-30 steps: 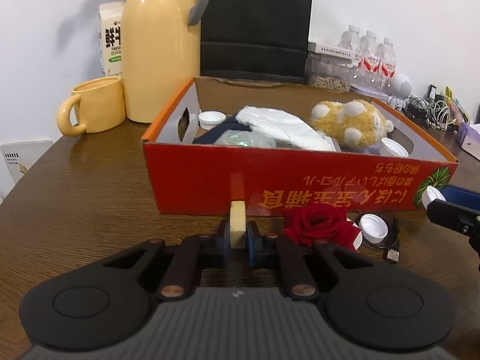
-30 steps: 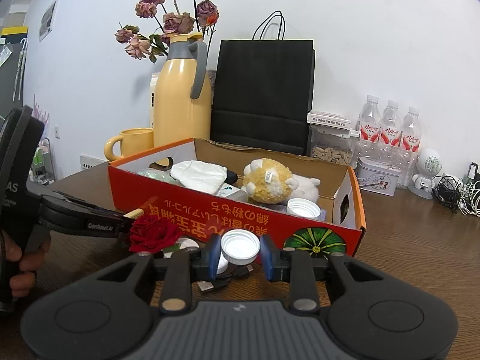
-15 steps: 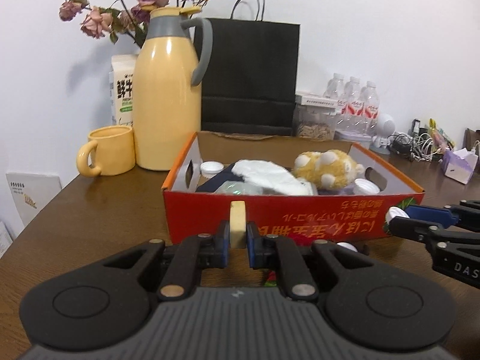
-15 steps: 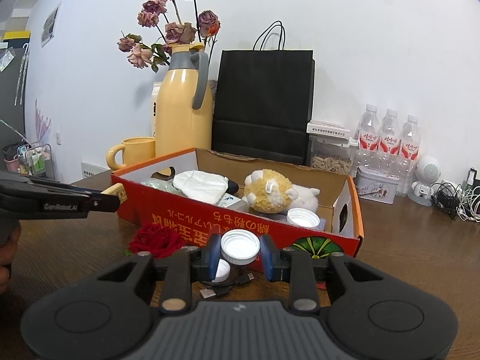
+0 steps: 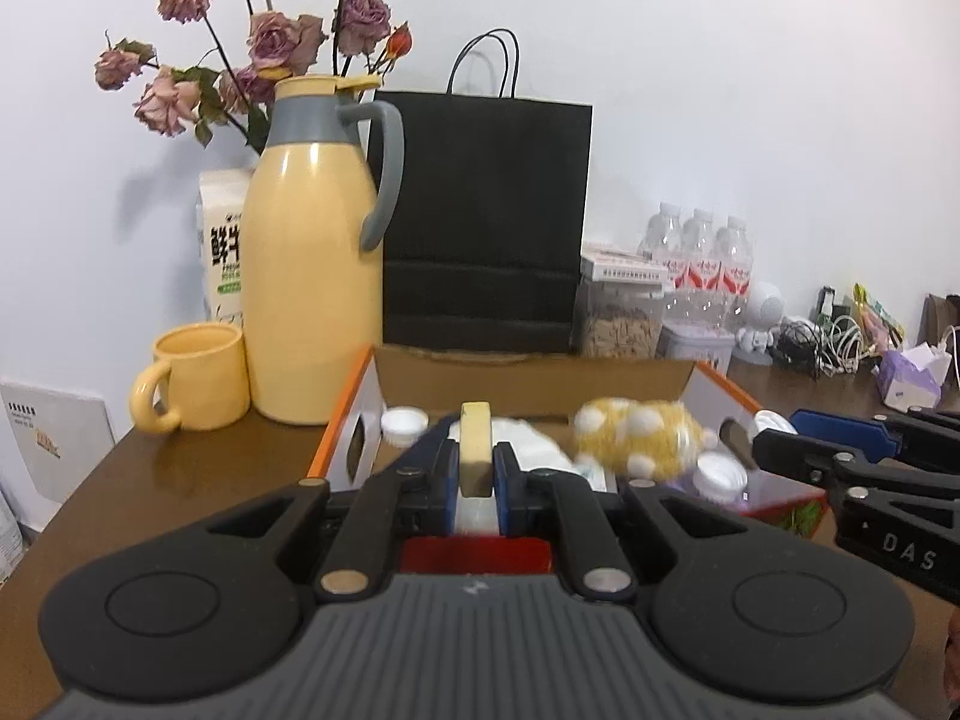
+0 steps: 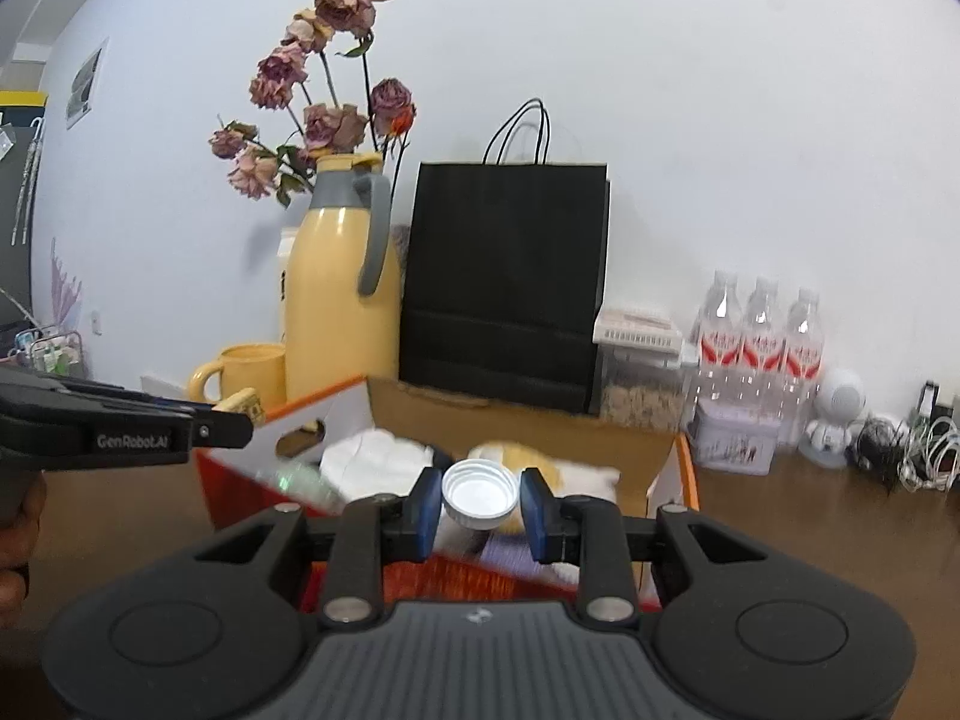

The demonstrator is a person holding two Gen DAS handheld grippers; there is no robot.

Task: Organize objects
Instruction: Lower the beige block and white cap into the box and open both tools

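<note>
My left gripper point(image 5: 477, 468) is shut on a small pale yellow block point(image 5: 475, 447), held above the near wall of the red cardboard box point(image 5: 354, 414). My right gripper point(image 6: 480, 507) is shut on a white bottle cap point(image 6: 480, 491), also raised over the box point(image 6: 672, 468). Inside the box lie a yellow spotted plush toy point(image 5: 636, 435), a white cloth point(image 6: 372, 459) and white caps point(image 5: 403, 422). In the right wrist view the left gripper point(image 6: 240, 414) with the block comes in from the left; the right gripper point(image 5: 774, 435) shows at the right edge of the left wrist view.
Behind the box stand a yellow thermos jug point(image 5: 315, 276) with dried roses, a yellow mug point(image 5: 198, 384), a milk carton point(image 5: 225, 252) and a black paper bag point(image 5: 486, 228). Water bottles point(image 6: 762, 336), a tin, a small white robot toy point(image 6: 840, 414) and tangled cables point(image 5: 828, 342) crowd the back right.
Both grippers have risen from table level to above the box's near wall, each keeping its object. The red rose and loose caps in front of the box have dropped out of view.
</note>
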